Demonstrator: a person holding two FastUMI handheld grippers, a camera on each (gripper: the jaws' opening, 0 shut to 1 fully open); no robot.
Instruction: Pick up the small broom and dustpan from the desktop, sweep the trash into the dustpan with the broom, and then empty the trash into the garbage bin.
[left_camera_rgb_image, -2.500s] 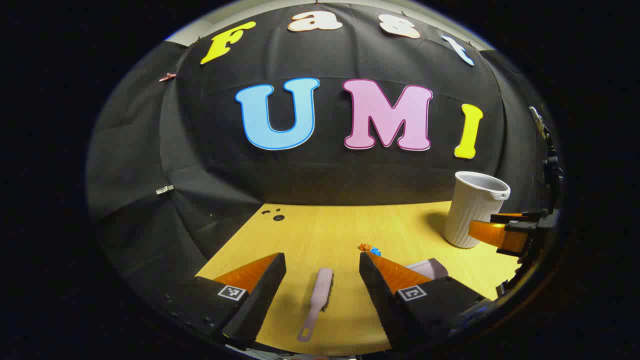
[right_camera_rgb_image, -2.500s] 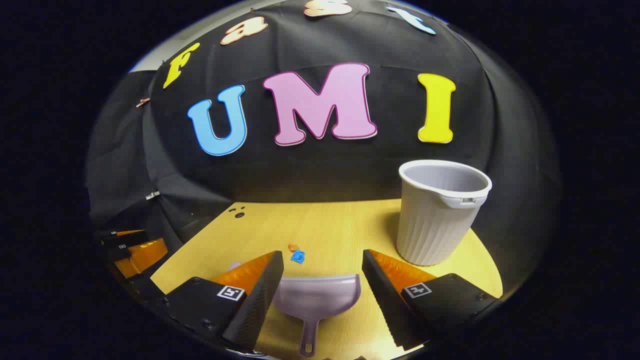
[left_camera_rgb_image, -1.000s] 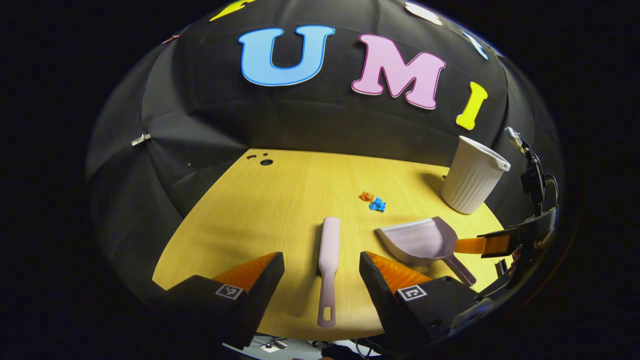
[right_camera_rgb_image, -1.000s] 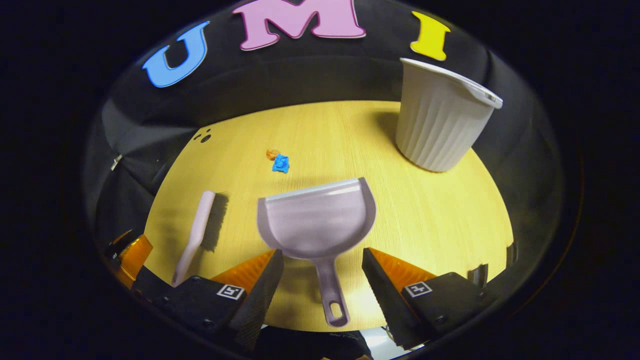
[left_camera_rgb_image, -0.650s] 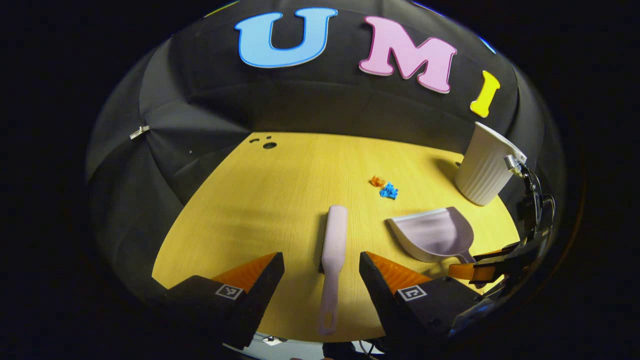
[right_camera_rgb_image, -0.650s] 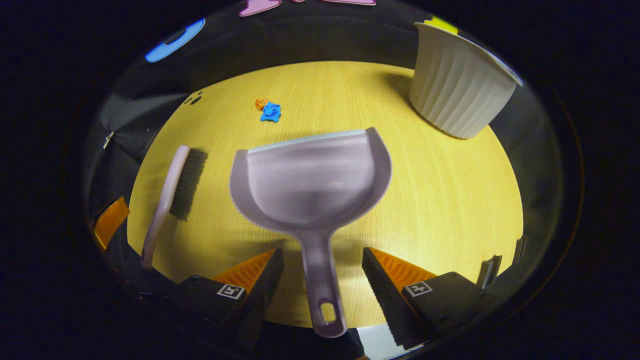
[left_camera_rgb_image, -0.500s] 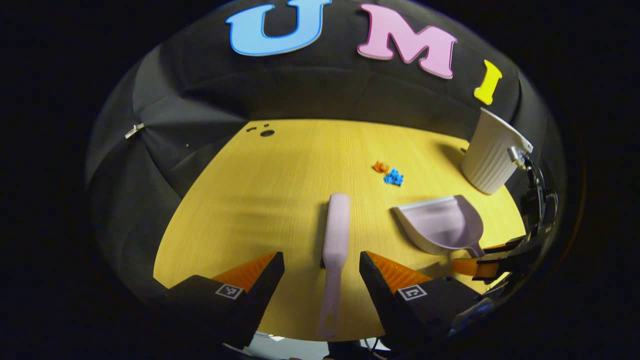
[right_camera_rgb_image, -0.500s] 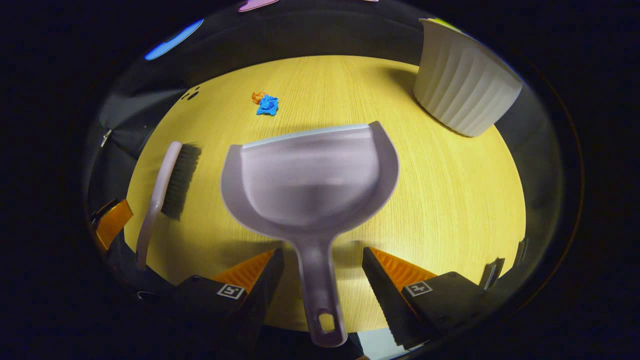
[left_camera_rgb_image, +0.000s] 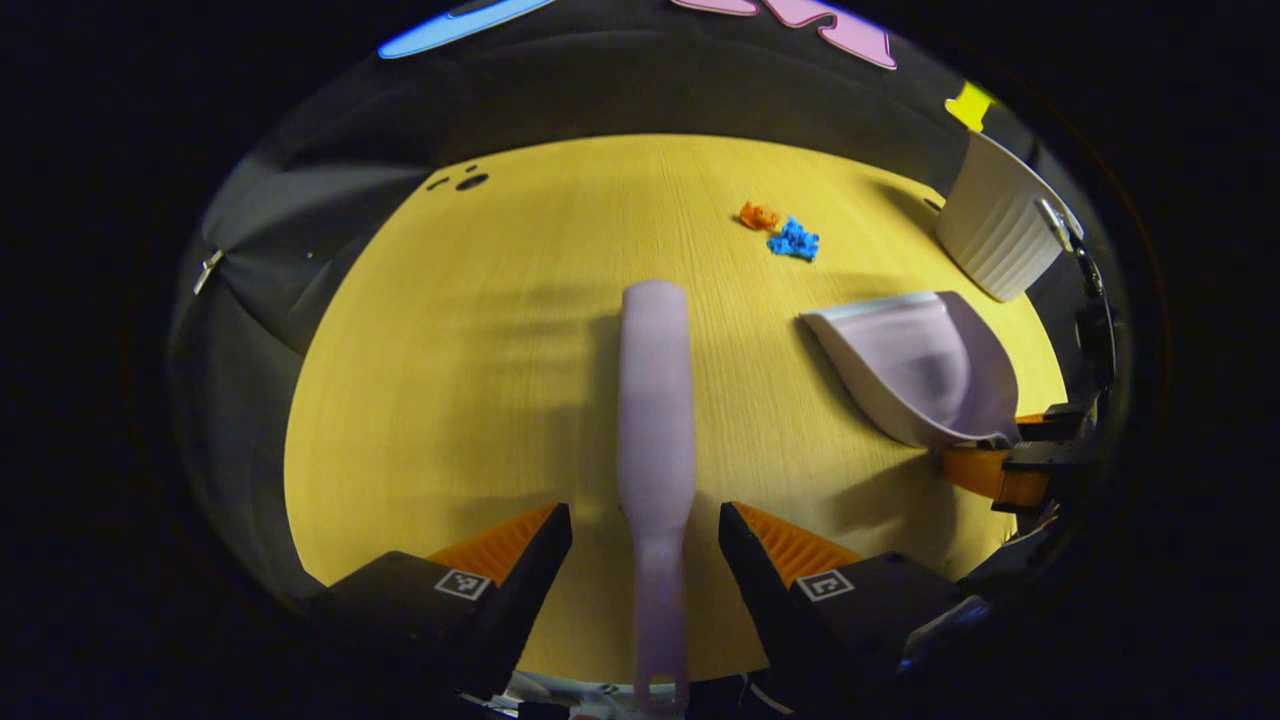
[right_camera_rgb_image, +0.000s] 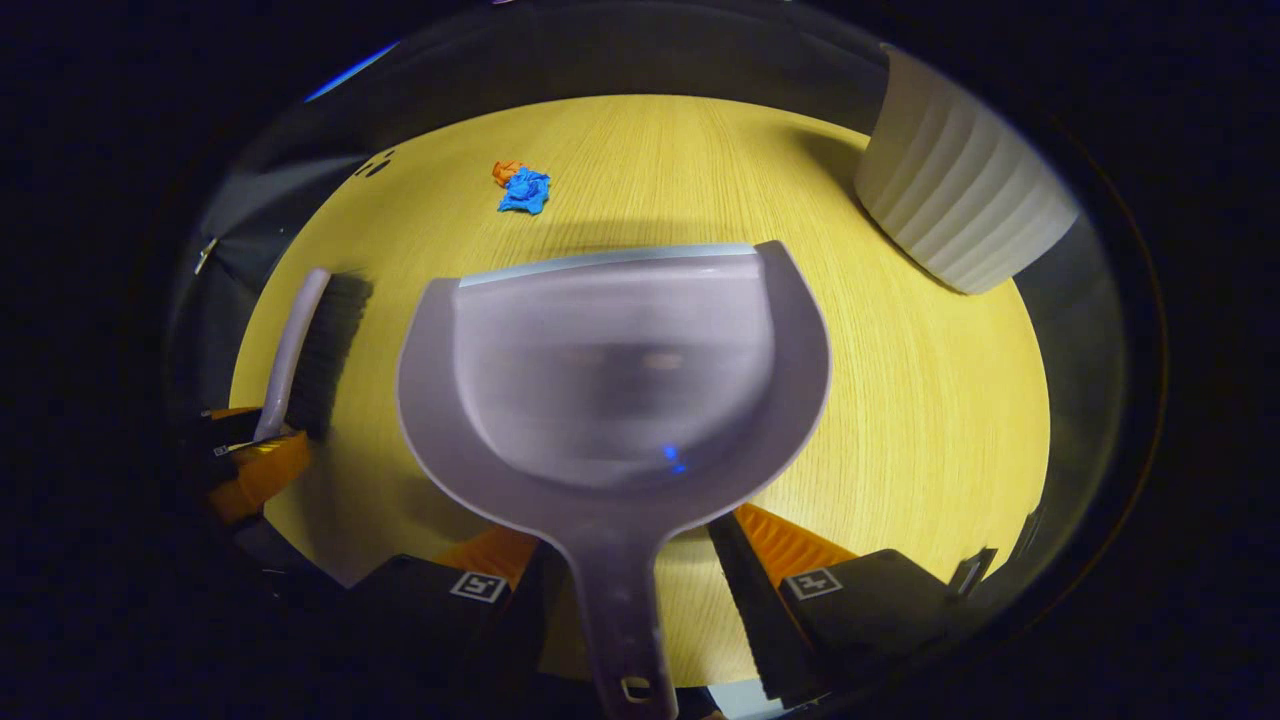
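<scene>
A: What is changing here?

B: Both grippers are coming down over their tools. Half a second back the broom (left_camera_rgb_image: 655, 420) and dustpan (right_camera_rgb_image: 612, 375) were sitting smaller and farther ahead in each view; now each handle is running right down between the fingers. I'm judging this as the pick-up step, with the sweeping not yet begun.

A: Are the claws holding anything?

B: The left gripper (left_camera_rgb_image: 645, 545) is standing wide apart, its fingers on either side of the broom handle, not touching it. The right gripper (right_camera_rgb_image: 630, 555) is narrowing around the dustpan handle, and I cannot tell whether both fingers are pressing on it yet.

A: And how are the tools looking?

B: The broom is a pale lilac plastic brush lying flat on the yellow desktop (left_camera_rgb_image: 480, 380), left of the dustpan, dark bristles facing away from it. The dustpan is matching lilac, empty, its lip pointing toward the trash (right_camera_rgb_image: 522, 187): blue and orange crumpled scraps beyond the dustpan. The white ribbed garbage bin (right_camera_rgb_image: 960, 215) is standing to the dustpan's far right.
</scene>
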